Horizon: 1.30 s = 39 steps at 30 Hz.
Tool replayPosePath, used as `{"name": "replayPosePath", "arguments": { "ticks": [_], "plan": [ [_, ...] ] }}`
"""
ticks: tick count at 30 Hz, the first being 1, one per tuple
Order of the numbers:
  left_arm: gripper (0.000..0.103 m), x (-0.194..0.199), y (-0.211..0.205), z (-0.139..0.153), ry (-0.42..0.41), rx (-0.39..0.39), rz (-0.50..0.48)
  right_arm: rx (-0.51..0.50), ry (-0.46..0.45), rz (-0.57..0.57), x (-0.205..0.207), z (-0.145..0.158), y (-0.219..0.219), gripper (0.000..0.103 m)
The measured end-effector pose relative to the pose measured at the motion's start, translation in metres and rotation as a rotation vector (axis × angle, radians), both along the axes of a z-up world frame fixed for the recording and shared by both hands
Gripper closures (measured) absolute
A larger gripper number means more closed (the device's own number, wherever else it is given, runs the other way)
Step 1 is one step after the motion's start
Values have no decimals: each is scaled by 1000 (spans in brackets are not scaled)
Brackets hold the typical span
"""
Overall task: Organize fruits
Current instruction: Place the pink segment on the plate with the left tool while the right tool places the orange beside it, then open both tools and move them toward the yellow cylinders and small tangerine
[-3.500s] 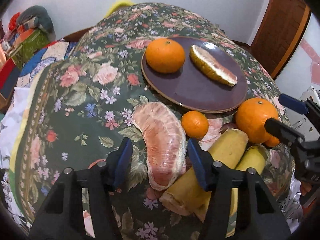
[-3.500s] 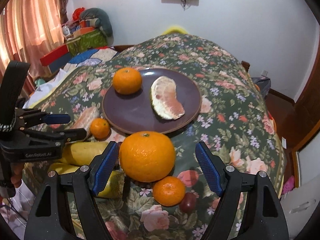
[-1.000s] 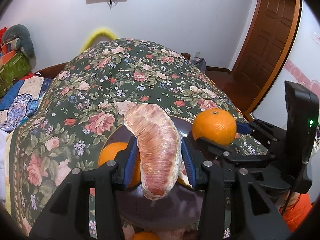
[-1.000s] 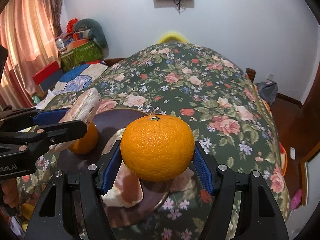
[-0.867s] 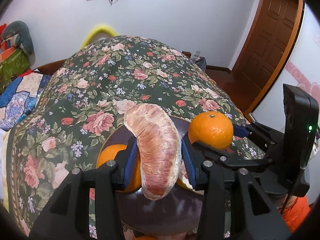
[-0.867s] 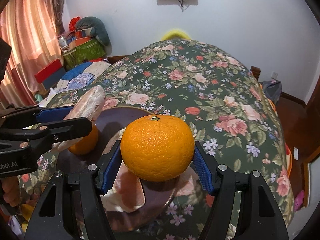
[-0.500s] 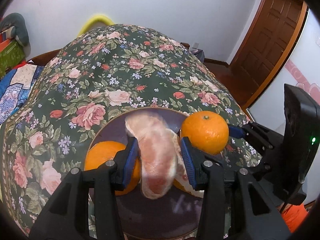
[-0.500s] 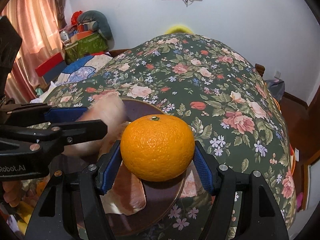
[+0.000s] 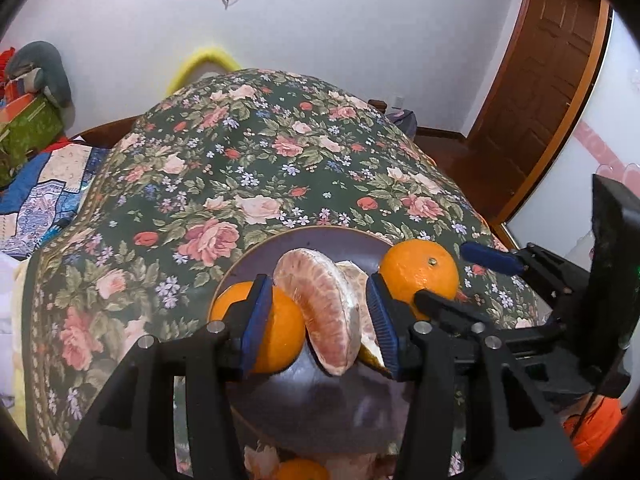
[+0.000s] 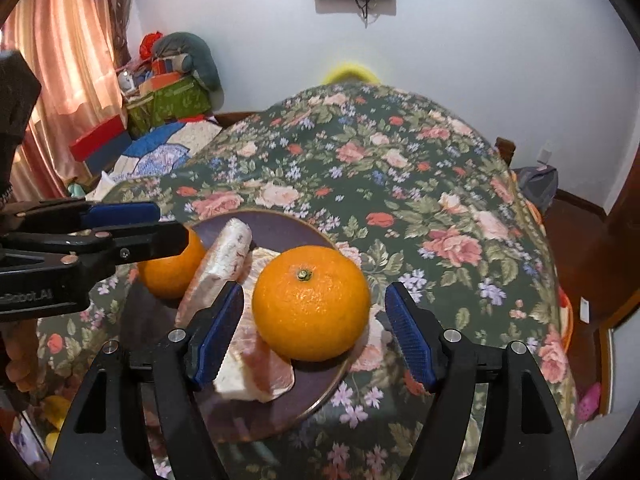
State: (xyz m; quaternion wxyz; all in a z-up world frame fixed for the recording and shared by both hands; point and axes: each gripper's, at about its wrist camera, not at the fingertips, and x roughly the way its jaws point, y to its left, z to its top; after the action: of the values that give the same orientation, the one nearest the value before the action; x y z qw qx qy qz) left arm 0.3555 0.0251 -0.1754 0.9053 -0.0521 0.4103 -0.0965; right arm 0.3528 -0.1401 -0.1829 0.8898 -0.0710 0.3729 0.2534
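A dark purple plate (image 9: 320, 404) sits on the floral tablecloth. My left gripper (image 9: 320, 324) is open, its blue pads either side of a pink pomelo segment (image 9: 324, 308) that rests on the plate against a second segment (image 9: 356, 280) and an orange (image 9: 276, 332). My right gripper (image 10: 314, 332) is open around a large orange (image 10: 310, 302) that sits on the plate's right rim (image 10: 332, 384). The pomelo segments (image 10: 228, 268) and the other orange (image 10: 172, 268) also show in the right wrist view.
A small orange (image 9: 298, 470) lies on the cloth just in front of the plate. Yellow fruit (image 10: 56, 412) shows at the lower left. The left gripper's body (image 10: 80, 248) crosses the right wrist view at left. Cluttered boxes (image 10: 160, 100) stand at the back left.
Both grippers lowered over the plate and opened. The pomelo segment and the large orange, held a second ago, now rest on the plate.
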Motion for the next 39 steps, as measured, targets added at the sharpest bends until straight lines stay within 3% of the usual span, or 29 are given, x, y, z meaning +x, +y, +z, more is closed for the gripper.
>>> {"name": "replayPosePath", "arguments": {
  "ticks": [10, 18, 24, 32, 39],
  "plan": [
    [55, -51, 4, 33, -54, 41, 22, 11, -89, -43, -44, 45, -16, 31],
    [51, -98, 7, 46, -67, 60, 35, -12, -139, -39, -84, 62, -20, 28],
    [50, -130, 7, 50, -66, 83, 37, -22, -145, -38, -109, 65, -22, 28],
    [41, -173, 3, 49, -63, 100, 18, -28, -127, -43, -139, 55, -24, 28],
    [40, -194, -10, 26, -17, 103, -12, -67, -94, -49, -154, 34, -26, 28]
  ]
}}
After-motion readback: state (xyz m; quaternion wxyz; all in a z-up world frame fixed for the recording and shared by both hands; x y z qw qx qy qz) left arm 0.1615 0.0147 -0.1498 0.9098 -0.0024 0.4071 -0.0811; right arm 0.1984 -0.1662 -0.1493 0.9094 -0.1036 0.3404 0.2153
